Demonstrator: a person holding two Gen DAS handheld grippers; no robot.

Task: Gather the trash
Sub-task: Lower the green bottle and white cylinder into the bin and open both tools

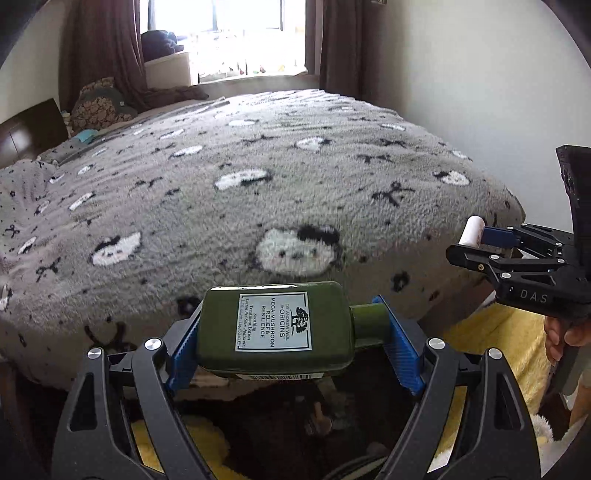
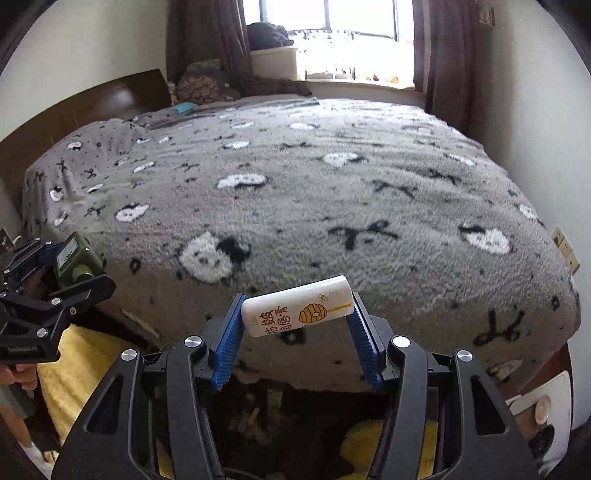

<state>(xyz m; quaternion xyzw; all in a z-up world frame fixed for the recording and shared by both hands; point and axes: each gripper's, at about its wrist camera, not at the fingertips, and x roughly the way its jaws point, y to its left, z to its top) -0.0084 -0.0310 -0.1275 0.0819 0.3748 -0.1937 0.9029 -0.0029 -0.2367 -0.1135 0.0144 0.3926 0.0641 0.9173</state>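
My left gripper [image 1: 291, 332] is shut on a dark green lotion bottle [image 1: 275, 330] with a white label, held sideways between the blue pads, cap to the right, just off the foot of the bed. My right gripper [image 2: 297, 314] is shut on a white tube [image 2: 297, 308] with a yellow beehive drawing, held crosswise. The right gripper [image 1: 476, 240] with the white tube [image 1: 472, 230] also shows at the right of the left wrist view. The left gripper [image 2: 74, 266] with the green bottle [image 2: 75, 260] shows at the left of the right wrist view.
A bed with a grey fleece blanket [image 1: 258, 177] patterned in white and black fills both views. A yellow fluffy rug [image 2: 77, 365] lies on the floor below. A dark headboard [image 2: 92, 107], pillows, curtains and a bright window [image 2: 332, 18] stand beyond. White items [image 2: 546, 410] sit at lower right.
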